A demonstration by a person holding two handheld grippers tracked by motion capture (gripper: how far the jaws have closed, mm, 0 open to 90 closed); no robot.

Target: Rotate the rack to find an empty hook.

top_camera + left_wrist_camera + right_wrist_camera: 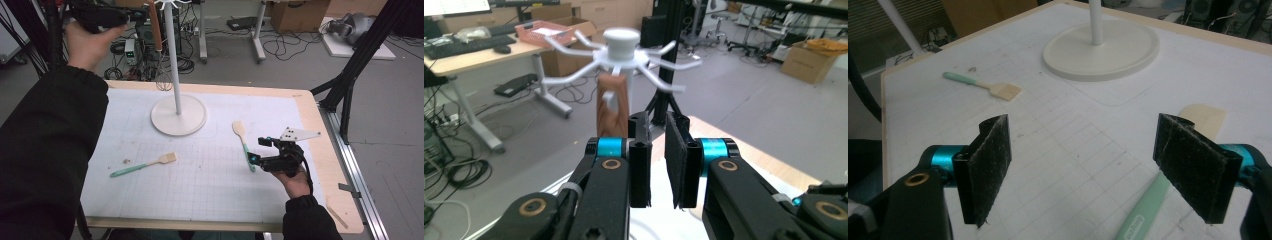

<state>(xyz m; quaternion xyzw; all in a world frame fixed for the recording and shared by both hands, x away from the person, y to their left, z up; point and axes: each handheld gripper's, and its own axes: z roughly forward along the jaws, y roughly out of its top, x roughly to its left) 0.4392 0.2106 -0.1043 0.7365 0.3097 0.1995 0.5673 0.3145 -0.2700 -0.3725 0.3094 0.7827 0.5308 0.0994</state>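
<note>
The left tool [658,162] is hovering slightly parted and empty, the wooden-handled whisk [613,107] hanging on the white rack [621,47] at its 11 o'clock. The right tool [1088,167] is gaping above the tabletop [1058,150], the spatula [1148,200] running lengthwise toward 1 o'clock.

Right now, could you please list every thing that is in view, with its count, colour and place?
Table: one, wooden edge with a white gridded mat, centre.
Stand: one, white, round base at the back of the mat, hook arms at its top.
Whisk: one, brown wooden handle, wire head, hanging from a hook of the stand.
Brush: one, mint handle, pale head, lying on the left part of the mat.
Spatula: one, mint handle, pale wooden blade, lying on the right part of the mat.
Left gripper: one, black, raised near the hooks, jaws slightly apart, nothing between them.
Right gripper: one, black, low over the spatula handle, jaws wide open.
</note>
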